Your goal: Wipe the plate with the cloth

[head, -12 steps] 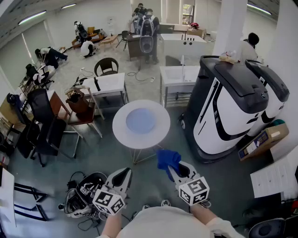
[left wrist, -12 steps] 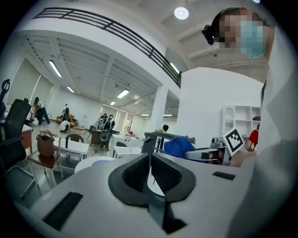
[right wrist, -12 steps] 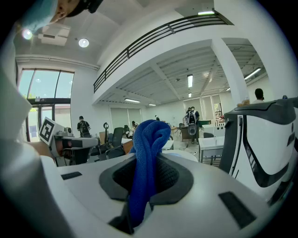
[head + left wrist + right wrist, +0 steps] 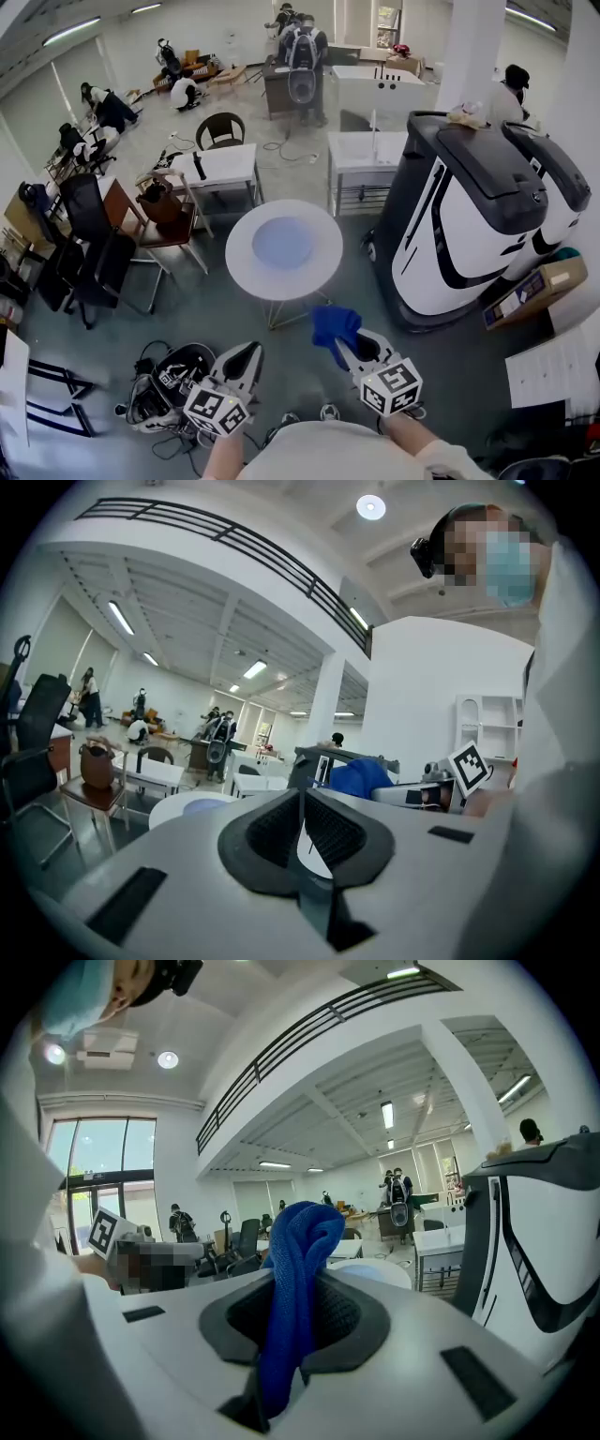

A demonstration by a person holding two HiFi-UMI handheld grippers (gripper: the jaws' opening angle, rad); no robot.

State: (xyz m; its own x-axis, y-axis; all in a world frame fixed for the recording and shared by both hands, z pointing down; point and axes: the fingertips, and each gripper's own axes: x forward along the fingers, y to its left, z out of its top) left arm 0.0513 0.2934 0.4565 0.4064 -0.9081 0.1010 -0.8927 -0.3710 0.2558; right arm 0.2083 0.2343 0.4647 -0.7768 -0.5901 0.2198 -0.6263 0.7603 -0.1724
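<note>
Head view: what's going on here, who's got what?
A person holds a gripper in each hand. The right gripper has its jaws clamped on a blue cloth, which sticks up out of them. The left gripper is shut and empty. The pale blue plate sits on the round white table ahead. Both grippers are short of it, so wiping has not begun.

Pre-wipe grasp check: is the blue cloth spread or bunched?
Bunched. The blue cloth stands as a narrow gathered fold clamped between the right gripper's jaws; head view shows a crumpled wad, no flat sheet.
</note>
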